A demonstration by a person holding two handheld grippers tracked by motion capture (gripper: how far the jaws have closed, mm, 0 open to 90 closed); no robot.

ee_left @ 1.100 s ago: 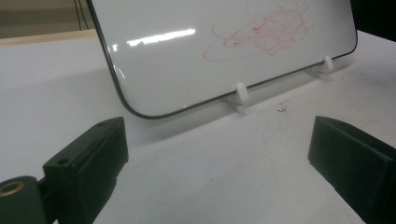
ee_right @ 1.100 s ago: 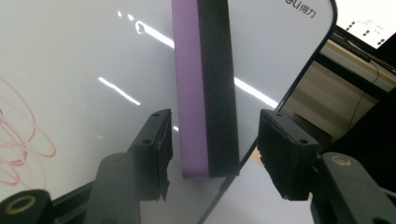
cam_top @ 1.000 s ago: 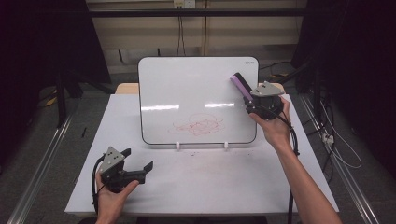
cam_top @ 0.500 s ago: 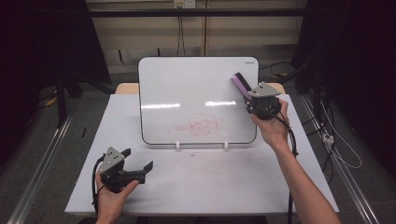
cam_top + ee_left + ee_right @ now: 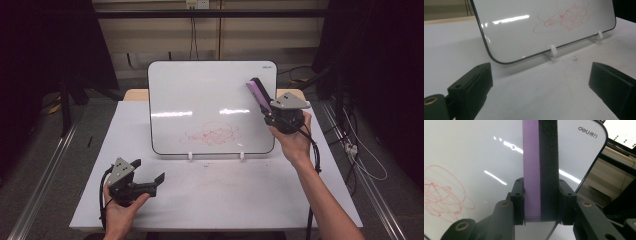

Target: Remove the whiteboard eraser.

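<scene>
My right gripper (image 5: 541, 192) has just closed its jaws on the eraser (image 5: 540, 165), purple back on one side and black felt on the other, and I see both pads pressed flat against it. In the high view the eraser (image 5: 258, 94) sticks up and to the left from that gripper (image 5: 269, 111), near the right edge of the whiteboard (image 5: 200, 90). I read "deli" in grey at the board's top corner (image 5: 587, 132), followed by small characters I cannot make out. My right forearm reaches up from the lower right, the hand wrapped under the gripper with the cable trailing down the wrist. A red scribble (image 5: 212, 134) sits low on the board, well left of the eraser. The board stands tilted back on two white clips (image 5: 552, 50) on the table (image 5: 225, 195). My left gripper (image 5: 150, 179) rests low near the table's front left, jaws wide apart with nothing between them, pointing right. The eraser's far end is cut off in the right gripper view.
</scene>
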